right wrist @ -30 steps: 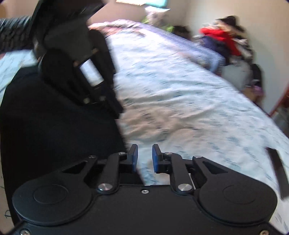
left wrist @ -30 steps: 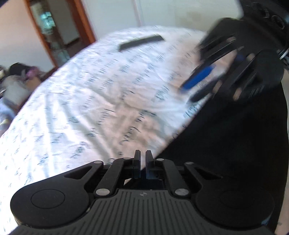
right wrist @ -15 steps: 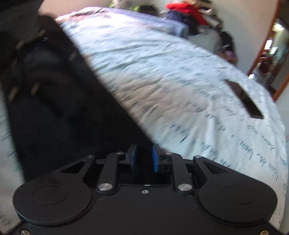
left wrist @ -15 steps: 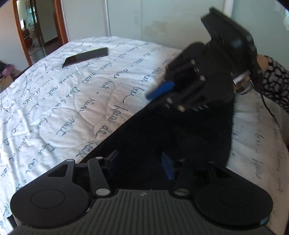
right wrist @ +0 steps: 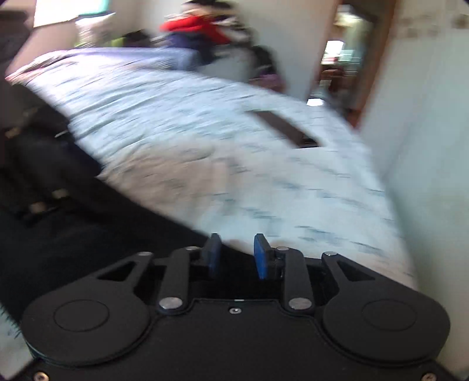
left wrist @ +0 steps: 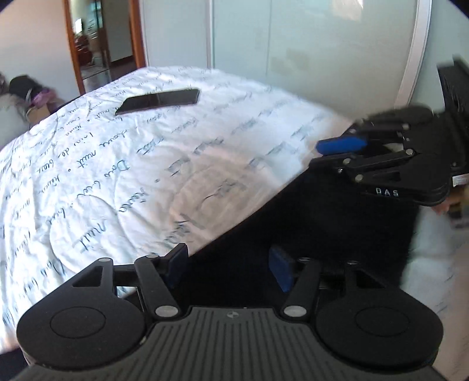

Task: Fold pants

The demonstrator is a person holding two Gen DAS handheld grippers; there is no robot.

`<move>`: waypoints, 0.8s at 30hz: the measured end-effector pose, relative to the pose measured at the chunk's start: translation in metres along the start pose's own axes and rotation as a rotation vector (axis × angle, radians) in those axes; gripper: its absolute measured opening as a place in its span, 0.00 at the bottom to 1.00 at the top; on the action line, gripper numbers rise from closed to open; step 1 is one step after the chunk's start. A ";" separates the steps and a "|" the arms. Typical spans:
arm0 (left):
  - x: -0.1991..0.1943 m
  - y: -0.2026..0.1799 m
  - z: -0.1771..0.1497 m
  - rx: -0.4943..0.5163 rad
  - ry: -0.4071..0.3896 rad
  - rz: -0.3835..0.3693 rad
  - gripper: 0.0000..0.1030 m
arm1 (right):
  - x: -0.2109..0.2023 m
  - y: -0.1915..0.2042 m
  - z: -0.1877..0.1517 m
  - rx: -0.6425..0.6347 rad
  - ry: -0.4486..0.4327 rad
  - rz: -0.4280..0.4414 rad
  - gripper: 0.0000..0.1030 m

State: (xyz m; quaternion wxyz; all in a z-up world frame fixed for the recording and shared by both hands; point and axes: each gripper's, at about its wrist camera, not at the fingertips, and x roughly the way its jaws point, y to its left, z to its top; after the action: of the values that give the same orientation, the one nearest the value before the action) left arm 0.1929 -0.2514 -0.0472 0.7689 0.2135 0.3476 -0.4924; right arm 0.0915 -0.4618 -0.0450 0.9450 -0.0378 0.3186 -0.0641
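On bed point(left wrist: 88, 175) — one pants point(left wrist: 293, 234), one phone point(left wrist: 158, 101)

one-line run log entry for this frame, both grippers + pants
left gripper: opening, over black pants | right gripper: opening, pants edge between pads | phone: on bedspread

Right wrist view is motion-blurred: the bed point(right wrist: 205, 146) print is unreadable, the far red heap point(right wrist: 199, 27) unidentifiable; black pants point(left wrist: 307, 228) show no detail

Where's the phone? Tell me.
In the left wrist view the phone lies flat at the bed's far upper left, near the doorway.
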 end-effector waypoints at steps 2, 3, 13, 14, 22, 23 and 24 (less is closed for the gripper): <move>-0.011 -0.014 -0.003 -0.017 -0.003 -0.022 0.71 | -0.026 -0.007 -0.013 0.026 0.004 0.060 0.25; -0.016 -0.023 -0.006 -0.018 -0.005 -0.028 0.74 | -0.035 -0.007 -0.022 0.008 0.027 0.084 0.30; -0.002 -0.103 -0.022 0.124 -0.015 0.034 0.85 | -0.099 -0.079 -0.082 0.409 -0.105 -0.456 0.57; -0.007 -0.102 -0.021 0.101 -0.039 0.008 0.86 | -0.110 -0.085 -0.087 0.502 -0.134 -0.399 0.61; 0.007 -0.115 -0.027 0.080 -0.010 -0.025 0.86 | -0.105 -0.077 -0.130 1.000 -0.095 -0.031 0.63; 0.002 -0.115 -0.027 0.073 -0.029 -0.027 0.87 | -0.102 -0.072 -0.132 1.023 -0.093 -0.042 0.63; -0.004 -0.113 -0.026 0.059 -0.053 -0.019 0.87 | -0.098 -0.067 -0.130 1.039 -0.097 -0.055 0.63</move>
State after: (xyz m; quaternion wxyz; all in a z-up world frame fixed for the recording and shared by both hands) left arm 0.0810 -0.2793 -0.0605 0.7665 0.2198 0.3142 -0.5152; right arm -0.0712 -0.5178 -0.0826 0.8507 0.4247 0.1995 -0.2368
